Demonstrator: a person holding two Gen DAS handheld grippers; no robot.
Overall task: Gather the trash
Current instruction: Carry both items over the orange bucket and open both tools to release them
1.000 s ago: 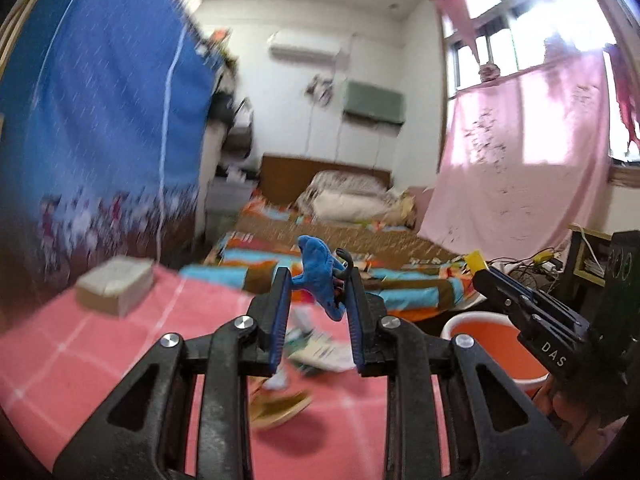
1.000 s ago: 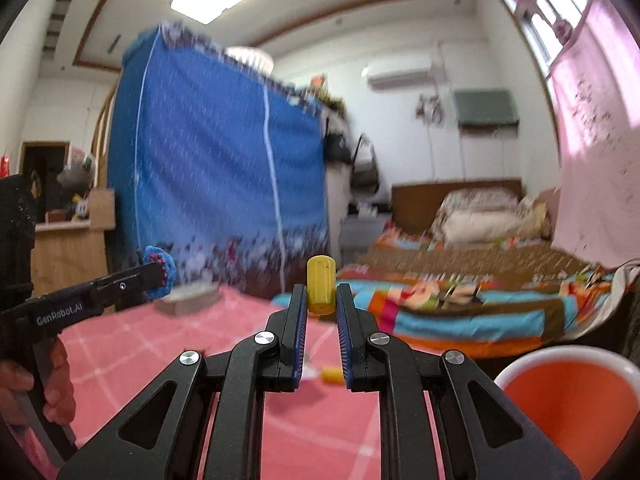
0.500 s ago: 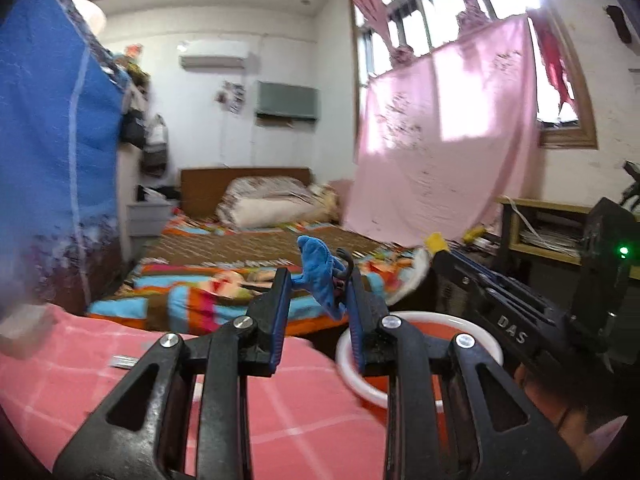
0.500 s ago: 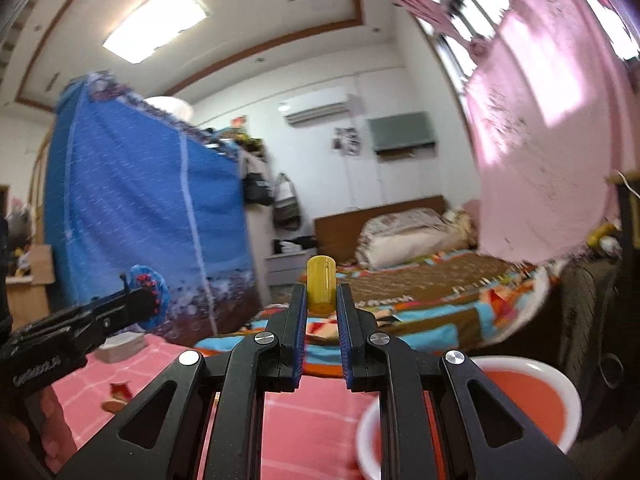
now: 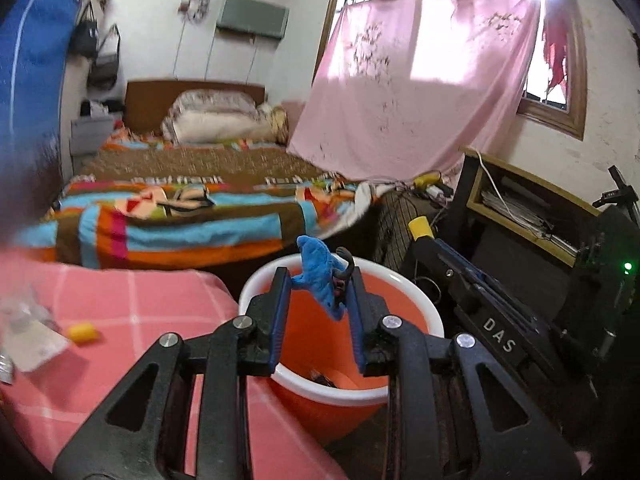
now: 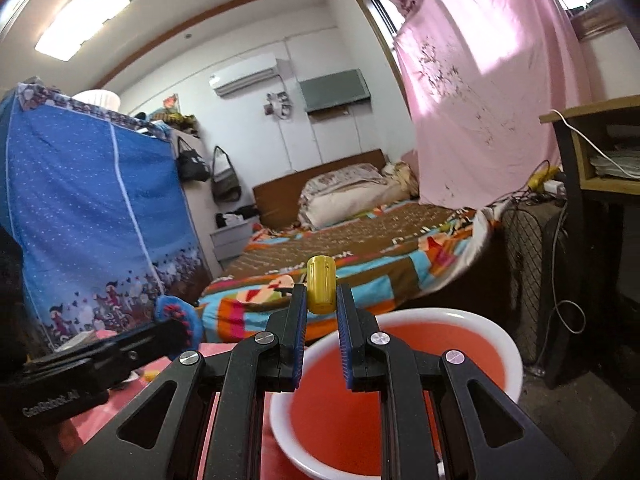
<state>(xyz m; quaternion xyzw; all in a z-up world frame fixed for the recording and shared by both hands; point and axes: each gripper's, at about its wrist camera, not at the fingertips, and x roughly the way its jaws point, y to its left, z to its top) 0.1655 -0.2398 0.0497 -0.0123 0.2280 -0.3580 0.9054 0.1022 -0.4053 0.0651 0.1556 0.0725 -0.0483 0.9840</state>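
My left gripper (image 5: 319,280) is shut on a crumpled blue scrap (image 5: 318,272) with a dark bit on its right side, held above the orange bin (image 5: 416,300) with a white rim. In the right wrist view my right gripper (image 6: 321,292) is shut on a small yellow cylinder (image 6: 321,283), just short of the bin's (image 6: 508,344) near rim. The right gripper (image 5: 422,236) with its yellow piece (image 5: 420,227) also shows at the bin's right in the left wrist view. The left gripper (image 6: 176,320) with the blue scrap (image 6: 174,312) shows at left in the right wrist view.
A pink checked tablecloth (image 5: 132,300) lies left of the bin, with a yellow bit (image 5: 82,332) and a clear wrapper (image 5: 28,332) on it. Behind stand a bed (image 5: 180,196), a blue wardrobe (image 6: 92,220), a pink curtain (image 5: 420,92) and a dark shelf unit (image 5: 532,216) at right.
Both grippers have swung right from over the pink table to the orange bin, each keeping its piece. The bin has grown larger in both views.
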